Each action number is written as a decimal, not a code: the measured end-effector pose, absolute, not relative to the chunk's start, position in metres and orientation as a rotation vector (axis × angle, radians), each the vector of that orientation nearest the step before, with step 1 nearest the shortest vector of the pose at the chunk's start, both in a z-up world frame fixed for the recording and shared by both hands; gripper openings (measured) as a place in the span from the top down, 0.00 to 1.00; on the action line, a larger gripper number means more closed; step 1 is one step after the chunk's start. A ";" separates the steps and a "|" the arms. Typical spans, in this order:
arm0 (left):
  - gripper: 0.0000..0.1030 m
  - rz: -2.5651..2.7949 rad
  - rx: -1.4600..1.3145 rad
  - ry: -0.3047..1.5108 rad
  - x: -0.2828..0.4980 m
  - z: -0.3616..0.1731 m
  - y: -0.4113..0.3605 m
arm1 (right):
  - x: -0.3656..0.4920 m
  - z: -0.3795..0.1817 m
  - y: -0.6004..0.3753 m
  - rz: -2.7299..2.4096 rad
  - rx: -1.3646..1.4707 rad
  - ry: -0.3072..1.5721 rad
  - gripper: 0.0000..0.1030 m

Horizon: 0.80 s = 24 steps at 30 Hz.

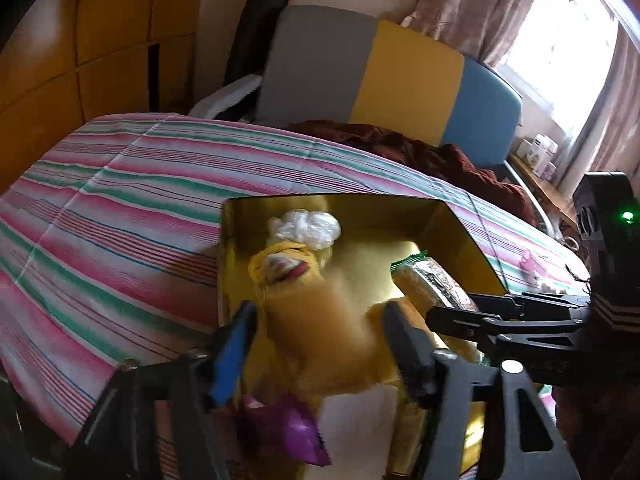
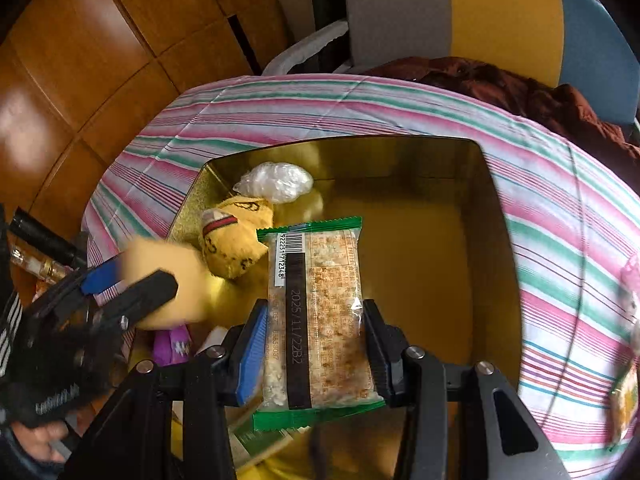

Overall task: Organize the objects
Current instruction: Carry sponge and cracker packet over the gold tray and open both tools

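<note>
A gold tin box (image 1: pixel 460 236) (image 2: pixel 492 216) sits on the striped cloth. Inside lie a white plastic wad (image 1: pixel 306 229) (image 2: pixel 280 182) and a rolled yellow sock (image 1: pixel 280 266) (image 2: pixel 236 240). My left gripper (image 1: pixel 320 332) (image 2: pixel 132 284) is shut on a blurred yellow soft item (image 1: pixel 320 332) (image 2: pixel 168 280) over the box's near left side. My right gripper (image 2: pixel 316 336) (image 1: pixel 440 316) is shut on a green-edged snack packet (image 2: pixel 316 320) (image 1: pixel 432 284) held above the box.
A purple packet (image 1: pixel 288 436) (image 2: pixel 172 346) lies under the left gripper. The striped cloth (image 1: pixel 120 208) (image 2: pixel 560 240) covers the table. A grey, yellow and blue chair (image 1: pixel 380 76) with brown cloth (image 1: pixel 420 152) stands behind. Small items (image 2: pixel 630 292) lie at right.
</note>
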State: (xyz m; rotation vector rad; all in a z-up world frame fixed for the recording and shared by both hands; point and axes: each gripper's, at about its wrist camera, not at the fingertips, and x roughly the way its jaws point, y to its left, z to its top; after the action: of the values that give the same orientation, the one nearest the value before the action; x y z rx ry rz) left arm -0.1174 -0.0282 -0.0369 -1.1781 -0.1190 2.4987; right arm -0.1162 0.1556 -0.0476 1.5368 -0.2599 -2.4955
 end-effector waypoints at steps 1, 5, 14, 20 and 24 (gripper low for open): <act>0.28 2.507 -1.178 -0.132 -0.117 -0.037 -0.032 | -0.119 -0.050 0.152 -2.486 1.542 -0.268 0.55; 0.21 2.547 -1.168 -0.158 -0.113 -0.033 -0.044 | -0.121 -0.052 0.147 -2.448 1.529 -0.328 0.49; 0.12 2.677 -1.097 -0.137 -0.091 -0.015 -0.057 | -0.094 -0.035 0.146 -2.551 1.470 -0.237 0.38; 0.09 2.701 -1.082 -0.102 -0.075 -0.011 -0.051 | -0.065 -0.020 0.145 -2.680 1.403 -0.089 0.31; 0.07 2.706 -1.061 -0.055 -0.065 -0.009 -0.043 | -0.047 -0.012 0.150 -2.776 1.345 -0.028 0.25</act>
State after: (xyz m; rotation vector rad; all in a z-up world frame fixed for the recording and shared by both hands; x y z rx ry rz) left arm -0.0647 -0.0432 -0.0095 -1.0607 -0.0548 2.7065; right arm -0.0473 0.1498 -0.0119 1.3446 -0.0277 -2.7764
